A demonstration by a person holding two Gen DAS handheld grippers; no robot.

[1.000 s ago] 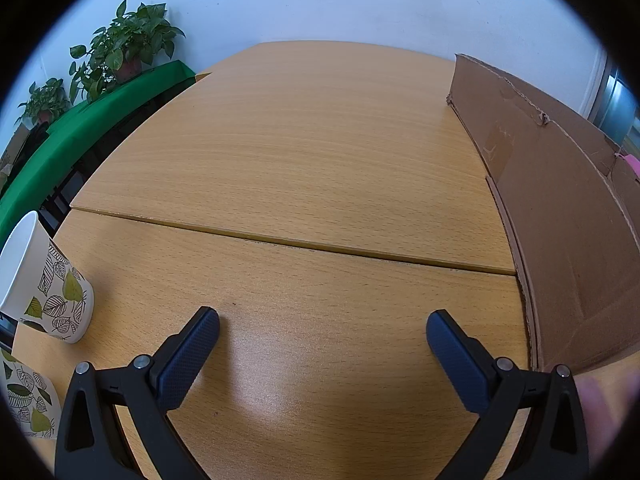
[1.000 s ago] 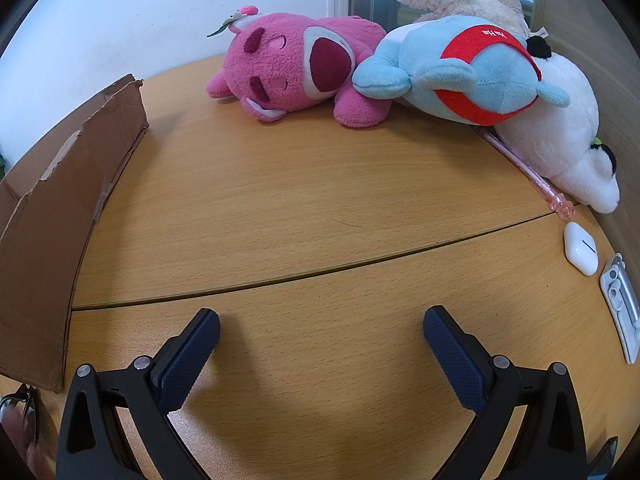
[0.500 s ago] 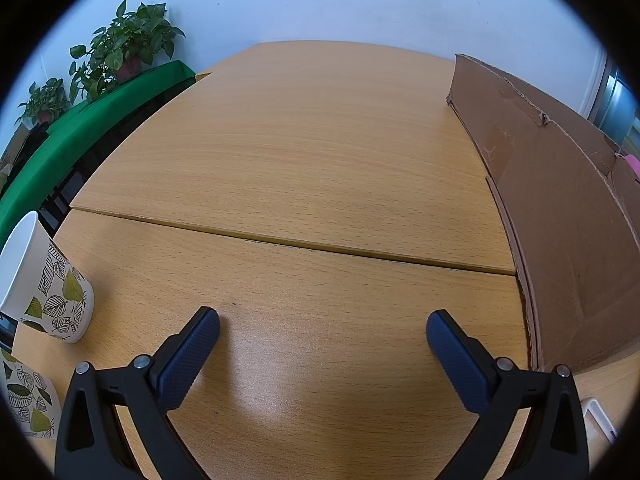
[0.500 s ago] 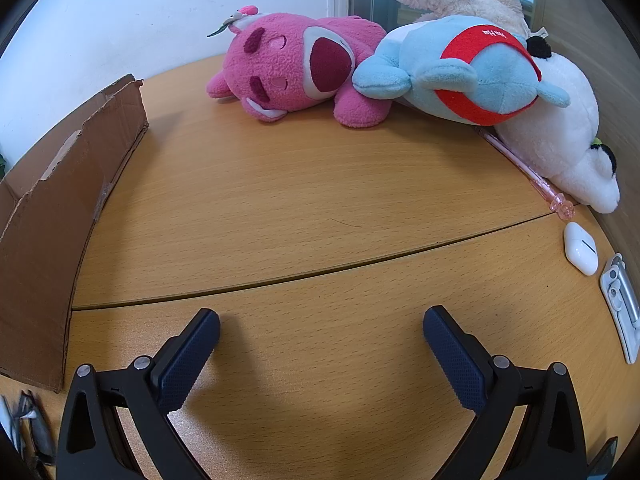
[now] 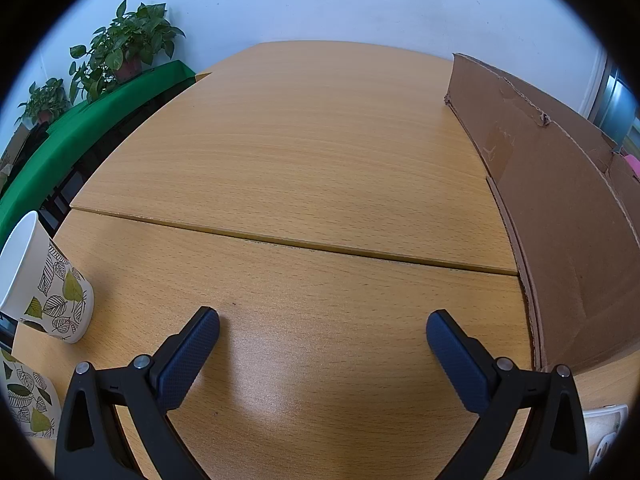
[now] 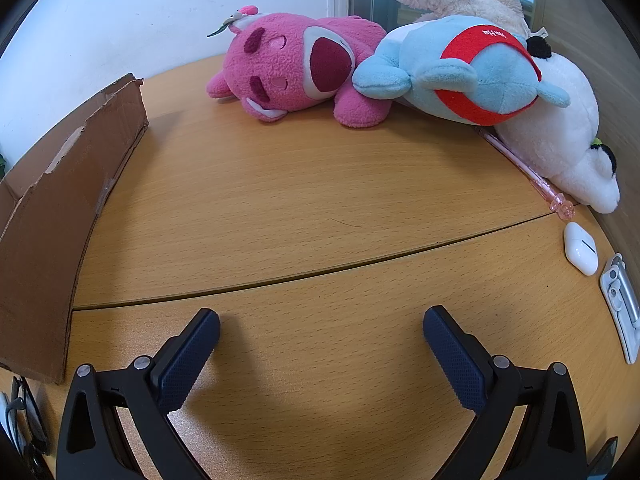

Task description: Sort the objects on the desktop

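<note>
Beech-coloured laminate fills both my views, and nothing on the worktop (image 5: 304,168) looks sorted yet. My left claw (image 5: 322,330) hangs spread wide and empty over bare wood. Far to its left stands a leaf-print paper cup (image 5: 46,284), with a second one (image 5: 26,400) nearer me. To its right rises a cardboard wall (image 5: 560,216), and a small white object (image 5: 604,420), too cropped to name, peeks out low at the right edge.

My right claw (image 6: 321,328) is equally wide and holds nothing. Ahead of it, well apart, lie a pink plush bear (image 6: 296,68), a blue plush with a red band (image 6: 460,68) and a white plush (image 6: 568,136), heaped against one another. A pink pen (image 6: 524,164) runs out from under them. A white earbud case (image 6: 581,249) and a white clip-like gadget (image 6: 620,304) sit to the claw's right. I judge the whole task is ahead: no item gripped, none grouped.

Against the older frames, neither claw has shifted. A blurred hand at the lower right of the left view is gone, exposing that white object; fingers at the lower left of the right view have also gone, leaving dark eyeglasses (image 6: 24,416) lying there.
</note>
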